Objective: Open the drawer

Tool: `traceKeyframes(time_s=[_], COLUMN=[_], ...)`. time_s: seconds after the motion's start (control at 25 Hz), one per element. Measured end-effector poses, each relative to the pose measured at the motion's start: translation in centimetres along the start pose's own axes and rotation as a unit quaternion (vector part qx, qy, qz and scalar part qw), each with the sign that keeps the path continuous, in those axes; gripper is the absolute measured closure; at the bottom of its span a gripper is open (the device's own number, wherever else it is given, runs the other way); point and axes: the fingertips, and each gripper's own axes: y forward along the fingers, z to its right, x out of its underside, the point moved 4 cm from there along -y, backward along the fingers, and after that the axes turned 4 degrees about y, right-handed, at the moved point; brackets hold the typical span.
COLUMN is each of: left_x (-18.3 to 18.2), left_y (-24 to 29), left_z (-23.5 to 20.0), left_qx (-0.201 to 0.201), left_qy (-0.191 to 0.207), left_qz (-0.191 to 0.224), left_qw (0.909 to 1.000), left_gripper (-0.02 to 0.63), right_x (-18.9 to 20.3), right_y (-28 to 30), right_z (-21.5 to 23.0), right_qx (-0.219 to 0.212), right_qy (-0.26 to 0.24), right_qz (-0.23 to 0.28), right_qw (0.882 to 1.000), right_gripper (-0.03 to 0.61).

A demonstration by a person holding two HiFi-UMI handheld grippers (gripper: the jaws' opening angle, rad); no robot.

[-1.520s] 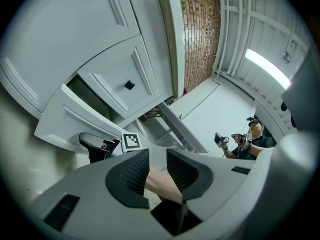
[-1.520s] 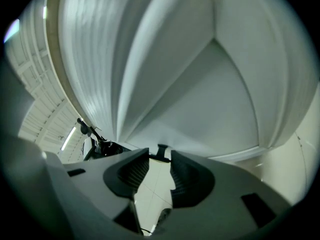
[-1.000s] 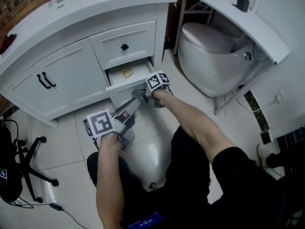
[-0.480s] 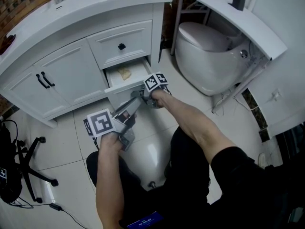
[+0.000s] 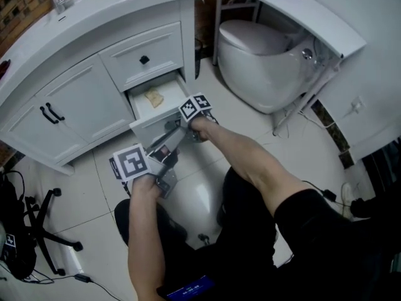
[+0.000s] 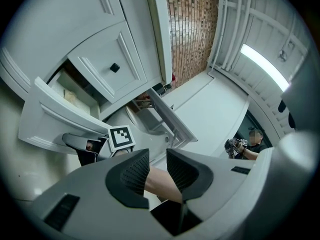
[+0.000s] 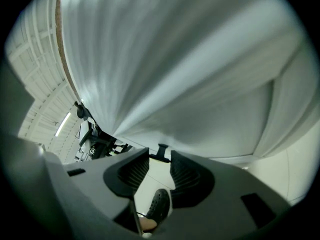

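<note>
The white vanity's lower drawer (image 5: 150, 123) stands part-way out, with a yellowish scrap (image 5: 153, 97) lying inside. My right gripper (image 5: 170, 126) reaches to the drawer's front. In the right gripper view that front fills the picture, and the small black knob (image 7: 161, 152) sits at the tips of my right gripper (image 7: 160, 166), which is shut on it. My left gripper (image 5: 168, 154) hovers just below and left of the right one, off the drawer. In the left gripper view my left gripper (image 6: 157, 171) is open with nothing held, and the pulled-out drawer (image 6: 45, 119) shows at left.
The upper drawer (image 5: 141, 55) with its black knob is closed. Cabinet doors with black handles (image 5: 49, 113) stand to the left. A toilet (image 5: 263, 49) is close on the right under a white shelf (image 5: 313, 17). A chair base (image 5: 47, 227) is at lower left.
The lower drawer has slid out a little further with my right gripper on its knob. Both grippers have drifted back from the cabinet.
</note>
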Motion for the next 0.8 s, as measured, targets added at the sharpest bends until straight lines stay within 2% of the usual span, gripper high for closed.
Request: traceKeyframes(time_s=[0.12,0.36,0.56,0.72,0.8], left_x=[1.5,1.6,1.1,0.8,0.5], left_y=[0.5,-0.1,-0.9,-1.5,-1.7], left_z=[0.1,1.1,1.8,1.4,1.5], left_qx=[0.005,0.009,0.009,0.009,0.01], left_qy=[-0.026,-0.018,0.005,-0.011,-0.005], left_qz=[-0.003,0.001,0.005,0.016,0.016], left_qw=[0.9997,0.9998,0.9999,0.9998,0.9998], left_gripper=[0.508,0.508,0.508,0.508,0.508], right_x=[1.7,3.0,3.3,3.3,3.2], right_y=[-0.7,-1.6,-1.6,-1.6,-1.6], right_z=[0.0,-0.2,0.0,-0.1,-0.2], right_qx=[0.004,-0.005,-0.001,-0.005,-0.007], right_qy=[-0.004,0.01,0.009,0.011,0.01], right_qz=[-0.012,0.006,0.011,0.007,0.006], right_qw=[1.0,1.0,1.0,1.0,1.0], right_gripper=[0.431,0.432,0.433,0.433,0.433])
